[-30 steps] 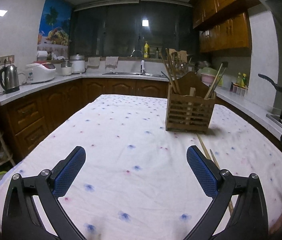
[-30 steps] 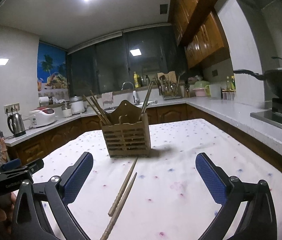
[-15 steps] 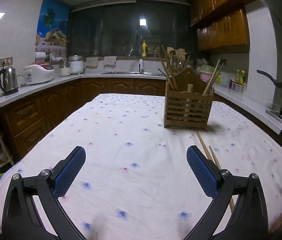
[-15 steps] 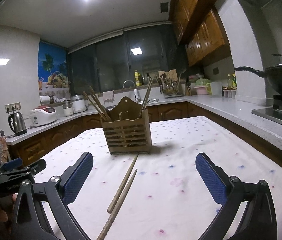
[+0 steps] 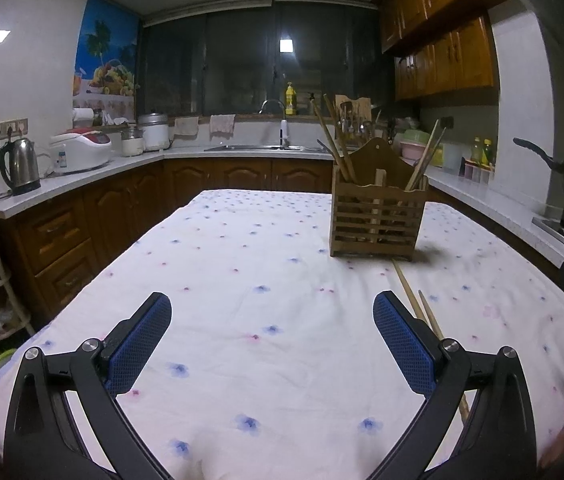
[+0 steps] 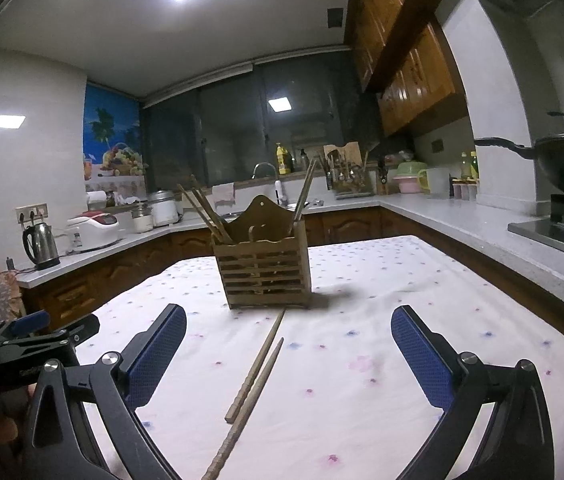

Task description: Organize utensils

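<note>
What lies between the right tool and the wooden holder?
Two loose chopsticks on the tablecloth, between the right tool and the wooden holder, shown in the right wrist view.

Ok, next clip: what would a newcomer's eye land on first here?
Probably the slatted wooden utensil holder, standing upright mid-table on the flower-dotted white tablecloth with chopsticks leaning out of both sides. Next, the two loose chopsticks lying on the cloth in front of it, nearly side by side and pointing toward the holder. Framing both views, the left hand-held gripper and right hand-held gripper are wide open with nothing between their blue pads.
</note>
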The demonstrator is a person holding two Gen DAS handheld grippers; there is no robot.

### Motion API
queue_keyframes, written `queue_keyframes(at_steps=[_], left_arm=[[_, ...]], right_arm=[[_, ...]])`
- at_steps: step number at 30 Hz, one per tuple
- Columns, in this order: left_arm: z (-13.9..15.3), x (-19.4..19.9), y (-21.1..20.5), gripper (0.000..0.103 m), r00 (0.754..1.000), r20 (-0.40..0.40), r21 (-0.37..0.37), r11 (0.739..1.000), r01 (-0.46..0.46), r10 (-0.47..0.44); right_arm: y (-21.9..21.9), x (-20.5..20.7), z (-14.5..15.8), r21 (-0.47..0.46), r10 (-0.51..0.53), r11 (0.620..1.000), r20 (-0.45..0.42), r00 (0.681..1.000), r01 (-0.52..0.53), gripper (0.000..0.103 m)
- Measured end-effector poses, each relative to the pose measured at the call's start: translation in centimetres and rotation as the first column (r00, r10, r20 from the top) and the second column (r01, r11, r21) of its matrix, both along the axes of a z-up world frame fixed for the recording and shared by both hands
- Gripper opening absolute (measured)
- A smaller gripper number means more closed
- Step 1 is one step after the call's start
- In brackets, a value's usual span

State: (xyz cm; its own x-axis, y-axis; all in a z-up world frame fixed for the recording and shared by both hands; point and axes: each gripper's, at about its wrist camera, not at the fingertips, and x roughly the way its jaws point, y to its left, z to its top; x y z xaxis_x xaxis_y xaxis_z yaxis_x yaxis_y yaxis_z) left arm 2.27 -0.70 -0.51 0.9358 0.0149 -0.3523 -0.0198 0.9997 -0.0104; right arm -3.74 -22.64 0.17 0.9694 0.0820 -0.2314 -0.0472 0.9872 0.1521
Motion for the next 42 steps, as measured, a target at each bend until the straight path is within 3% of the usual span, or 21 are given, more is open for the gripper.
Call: queue_keyframes(at_steps=[10,42], left_arm=[[0.4,-0.7,-0.4,0.103,1.000,0.025,0.034,0.999,-0.001,0.000],[1.1,-1.0,-0.6,0.103,1.000,0.030,0.033,0.999,0.003,-0.004]], right_arm=[[0.6,-0.3,0.1,-0.004,0.010,1.000,0.006,1.000,-0.010,0.103],[0.9,-0.5,0.1,-0.004,0.012,1.000,0.008,1.000,-0.012,0.103]])
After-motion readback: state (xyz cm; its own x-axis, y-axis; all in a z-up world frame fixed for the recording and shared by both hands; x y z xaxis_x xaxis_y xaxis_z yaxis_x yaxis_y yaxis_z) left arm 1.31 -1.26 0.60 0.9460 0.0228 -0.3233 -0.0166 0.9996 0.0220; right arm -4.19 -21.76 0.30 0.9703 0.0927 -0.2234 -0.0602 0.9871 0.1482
